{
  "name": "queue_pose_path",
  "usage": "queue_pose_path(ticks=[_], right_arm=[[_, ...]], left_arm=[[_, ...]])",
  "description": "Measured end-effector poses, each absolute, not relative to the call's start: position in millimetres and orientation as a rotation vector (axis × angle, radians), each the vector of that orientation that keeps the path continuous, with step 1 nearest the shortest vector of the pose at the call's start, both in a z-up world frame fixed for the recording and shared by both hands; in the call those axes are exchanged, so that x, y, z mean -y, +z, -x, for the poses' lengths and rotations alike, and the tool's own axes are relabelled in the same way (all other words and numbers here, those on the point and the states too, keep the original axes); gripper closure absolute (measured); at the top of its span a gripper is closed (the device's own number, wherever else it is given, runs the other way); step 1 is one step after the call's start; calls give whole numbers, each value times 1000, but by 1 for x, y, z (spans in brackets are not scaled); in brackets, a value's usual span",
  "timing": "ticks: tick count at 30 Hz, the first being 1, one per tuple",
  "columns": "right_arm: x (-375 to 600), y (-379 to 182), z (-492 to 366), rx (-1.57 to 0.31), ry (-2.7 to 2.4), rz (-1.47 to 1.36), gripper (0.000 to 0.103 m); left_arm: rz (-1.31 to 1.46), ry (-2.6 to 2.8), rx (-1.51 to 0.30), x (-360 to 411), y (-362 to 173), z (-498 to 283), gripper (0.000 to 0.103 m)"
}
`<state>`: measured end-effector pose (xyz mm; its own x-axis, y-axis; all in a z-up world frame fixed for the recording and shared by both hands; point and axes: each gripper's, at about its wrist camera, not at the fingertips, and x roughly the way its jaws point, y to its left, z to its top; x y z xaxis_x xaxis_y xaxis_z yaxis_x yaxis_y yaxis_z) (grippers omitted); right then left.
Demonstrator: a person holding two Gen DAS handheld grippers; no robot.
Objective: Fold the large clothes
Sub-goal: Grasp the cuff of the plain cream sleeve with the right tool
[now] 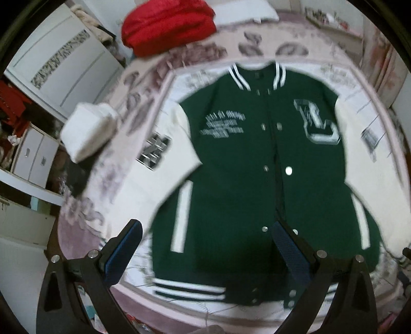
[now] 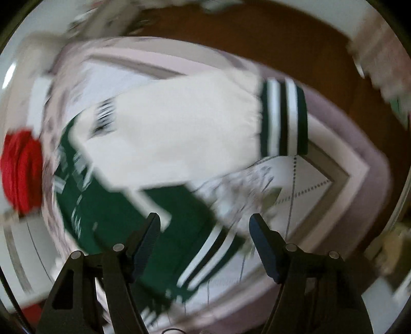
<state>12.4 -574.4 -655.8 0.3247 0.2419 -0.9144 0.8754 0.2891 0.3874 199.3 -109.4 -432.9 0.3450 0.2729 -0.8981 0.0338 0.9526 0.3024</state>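
Observation:
A green varsity jacket (image 1: pixel 246 179) with cream sleeves lies flat, front up and buttoned, on a pink patterned bedspread (image 1: pixel 154 82). My left gripper (image 1: pixel 205 228) is open and empty above its hem. In the blurred right wrist view the jacket's cream sleeve (image 2: pixel 179 133) with its striped green cuff (image 2: pixel 282 118) lies spread out, and the green body (image 2: pixel 123 210) lies below it. My right gripper (image 2: pixel 205 221) is open and empty above the jacket's hem corner.
A folded red garment (image 1: pixel 167 23) lies at the bed's far side and also shows in the right wrist view (image 2: pixel 21 169). A folded white item (image 1: pixel 90 131) sits at the bed's left edge. White cabinets (image 1: pixel 59 66) stand left. Brown floor (image 2: pixel 269 38) lies beyond the bed.

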Motion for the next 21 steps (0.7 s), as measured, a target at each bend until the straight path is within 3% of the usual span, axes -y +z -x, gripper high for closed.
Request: queue_pose_path(ticks=[4,6,7,8,12,14,15,16,17,21], right_arm=[[593,-720,-2,-1117,-659,-1400,28],[595,-721,-3,-1033,-681,-1408,29],[597,-713,-4,-939,-672,-1373,35],[596,-705,-8,-879,-660,-1339,50],[606,-732,-38,-885,-600,-1336,47],[609,-740,-43,-821,-597,-1397,35],[610,-737,-48,-801,-601,-1387,39],[611,-731,-53,-770,-598,-1362,50],[613,-730,-57,-760,-602,-1350,89],[613,-701,-78,-717,-633,-1292,94]], left_arm=[[-294,154,-1267,139,-494,-216,0],[-289,137,-1301,152,-520,-226,0],[-286,128,-1310,158,-527,-231,0],[-282,114,-1315,165,-535,-235,0],[-285,74,-1302,191,-555,-255,0],[-280,65,-1322,199,-564,-265,0],[-284,64,-1334,203,-568,-272,0],[-284,62,-1335,207,-570,-277,0],[-284,59,-1332,209,-571,-283,0],[-304,68,-1307,216,-571,-310,0]])
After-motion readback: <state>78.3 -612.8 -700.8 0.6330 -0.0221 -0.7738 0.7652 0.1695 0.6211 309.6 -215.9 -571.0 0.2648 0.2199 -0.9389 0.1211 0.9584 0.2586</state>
